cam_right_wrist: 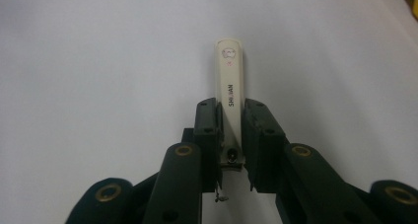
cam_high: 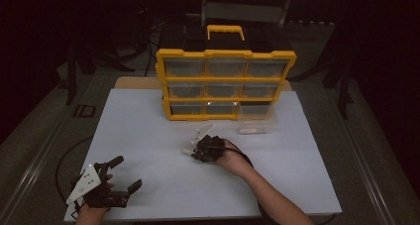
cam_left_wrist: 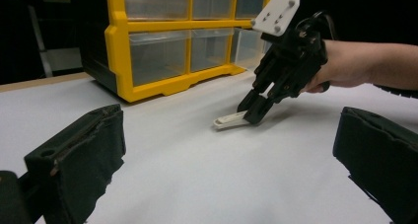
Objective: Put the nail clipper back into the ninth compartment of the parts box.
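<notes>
A slim white nail clipper (cam_right_wrist: 229, 76) with small printing on its lever lies lengthwise between the pads of my right gripper (cam_right_wrist: 231, 118), which is shut on its rear half. In the left gripper view the nail clipper (cam_left_wrist: 228, 120) points left, at or just above the white tabletop, with the right gripper (cam_left_wrist: 252, 110) angled down onto it. From above, the right gripper (cam_high: 195, 152) is at the table's middle, in front of the yellow organizer (cam_high: 225, 53). My left gripper (cam_high: 126, 174) stands open at the near left corner with nothing in it; the left gripper (cam_left_wrist: 226, 174) jaws are wide apart.
The yellow organizer has three rows of clear drawers and a handle on top. One clear drawer (cam_high: 256, 123) sits out on the white tabletop (cam_high: 143, 131) at the organizer's lower right. The surroundings are dark, with stands and cables beyond the table's edges.
</notes>
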